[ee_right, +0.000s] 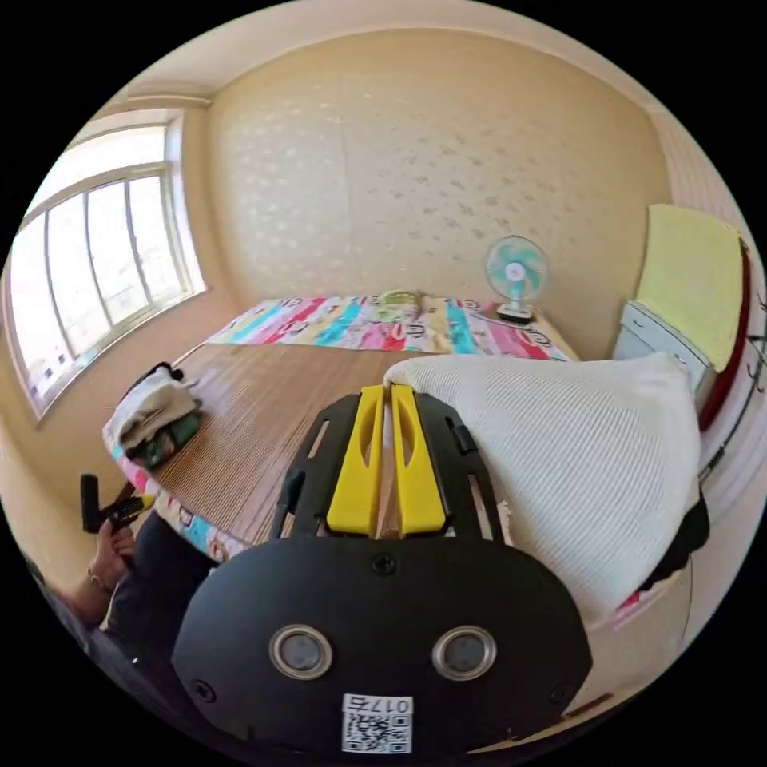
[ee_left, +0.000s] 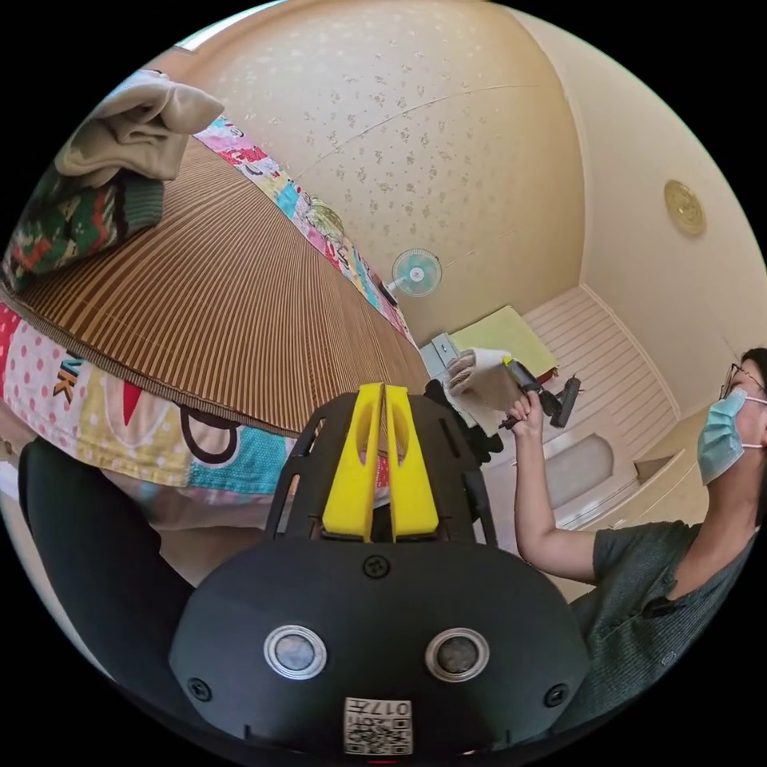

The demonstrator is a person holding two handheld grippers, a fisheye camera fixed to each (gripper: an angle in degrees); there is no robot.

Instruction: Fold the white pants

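Note:
The white pants [ee_right: 575, 463] hang as a ribbed bundle to the right of my right gripper [ee_right: 389, 389], whose yellow jaws are shut on their edge above the bed. In the left gripper view the same pants [ee_left: 479, 377] dangle from the right gripper [ee_left: 511, 369], held up in a person's raised hand. My left gripper [ee_left: 383, 389] is shut with nothing between its jaws, and it points over the side of the bed. It also shows low at the left [ee_right: 137, 502] of the right gripper view, in the person's other hand.
A brown striped mat [ee_right: 264, 415] covers the bed over a colourful sheet [ee_right: 335, 319]. A pile of clothes [ee_right: 152, 415] lies at the mat's left edge. A small fan [ee_right: 515, 272] and a cabinet with a yellow cover [ee_right: 687, 296] stand by the far wall. A window [ee_right: 96, 240] is at the left.

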